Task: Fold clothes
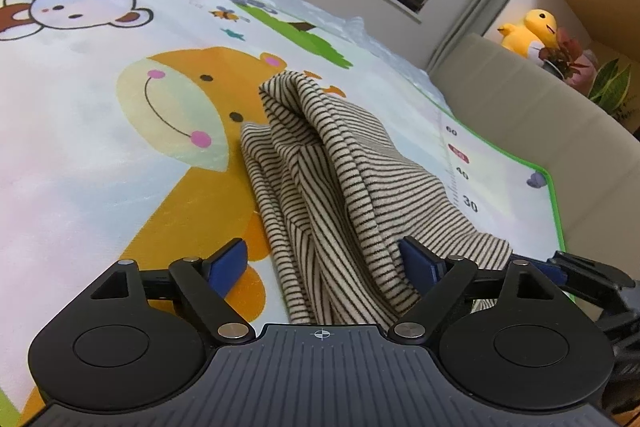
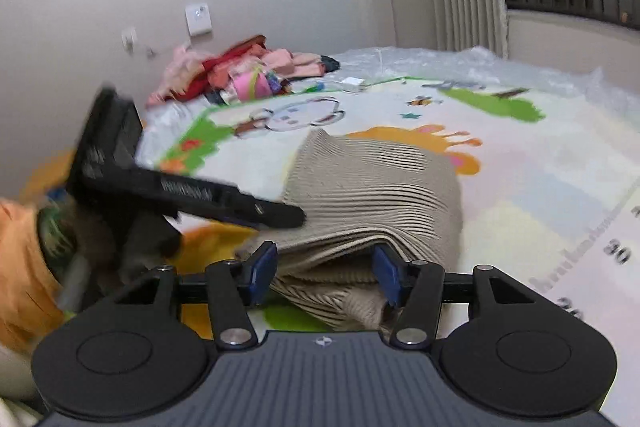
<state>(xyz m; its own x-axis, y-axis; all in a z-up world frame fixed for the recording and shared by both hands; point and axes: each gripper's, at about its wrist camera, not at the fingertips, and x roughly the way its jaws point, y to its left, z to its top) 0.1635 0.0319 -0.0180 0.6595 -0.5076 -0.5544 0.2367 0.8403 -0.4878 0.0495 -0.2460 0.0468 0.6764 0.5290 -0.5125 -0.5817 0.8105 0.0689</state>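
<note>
Your striped garment (image 1: pixel 332 183) lies bunched in a loose ridge on the cartoon play mat (image 1: pixel 100 147), over the orange animal print and just short of the mat's printed number scale (image 1: pixel 460 171). Both tools are at its near end. Your left hand-held gripper (image 1: pixel 324 263) stands wide, with cloth heaped between its blue pads and draped over the right-side one, but nothing pinched. Your right hand-held gripper (image 2: pixel 324 275) is wide too, straddling a thick fold of the same garment without closing on it.

Expect a light, soft knit that sags, stretches and slides over itself; it will not hold a crease by stiffness. Judging from the heap, you would do best to take a single edge or corner rather than the stacked layers, since a bite on the bulk may drag everything along. The right view is blurred, so its layers are hard to separate.
</note>
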